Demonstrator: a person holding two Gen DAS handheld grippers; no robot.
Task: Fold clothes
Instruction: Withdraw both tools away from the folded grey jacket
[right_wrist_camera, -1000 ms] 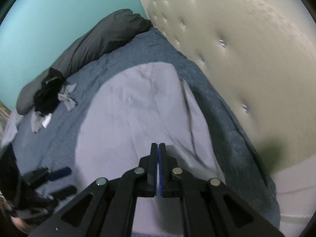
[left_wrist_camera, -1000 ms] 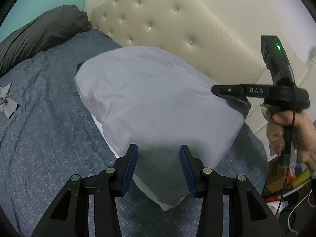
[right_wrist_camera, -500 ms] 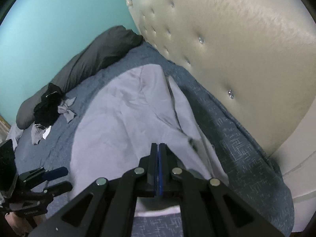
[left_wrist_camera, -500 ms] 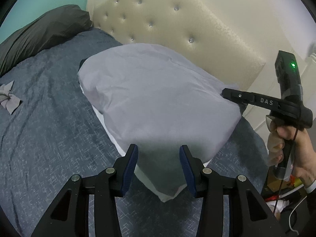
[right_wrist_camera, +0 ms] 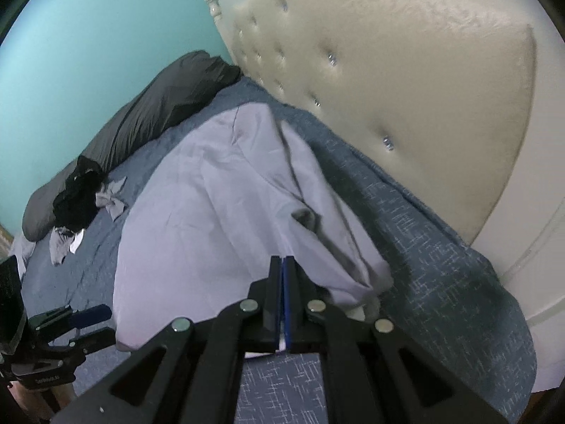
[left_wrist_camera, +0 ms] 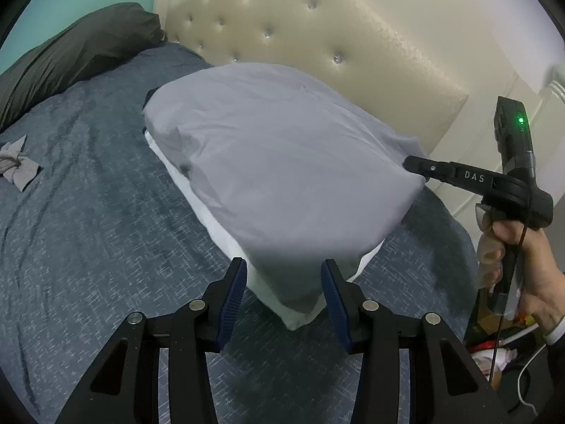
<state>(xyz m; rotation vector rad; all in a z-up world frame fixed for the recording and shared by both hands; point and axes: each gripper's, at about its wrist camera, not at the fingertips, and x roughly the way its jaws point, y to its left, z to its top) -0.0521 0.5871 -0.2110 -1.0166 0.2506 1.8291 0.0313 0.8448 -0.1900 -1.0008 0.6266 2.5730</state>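
While right tool pinches the lilac garment edge, left tool hangs spread just above its near corner; lower evenly, keep layers aligned.

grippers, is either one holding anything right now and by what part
The right gripper is shut on the lavender garment, pinching its edge at the corner nearest the headboard. The left gripper is open, its fingers straddling the garment's near corner without pressing it.

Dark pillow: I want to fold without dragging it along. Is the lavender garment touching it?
Apart. Right wrist view: a strip of blue bedspread lies between the lavender garment and the dark pillow.
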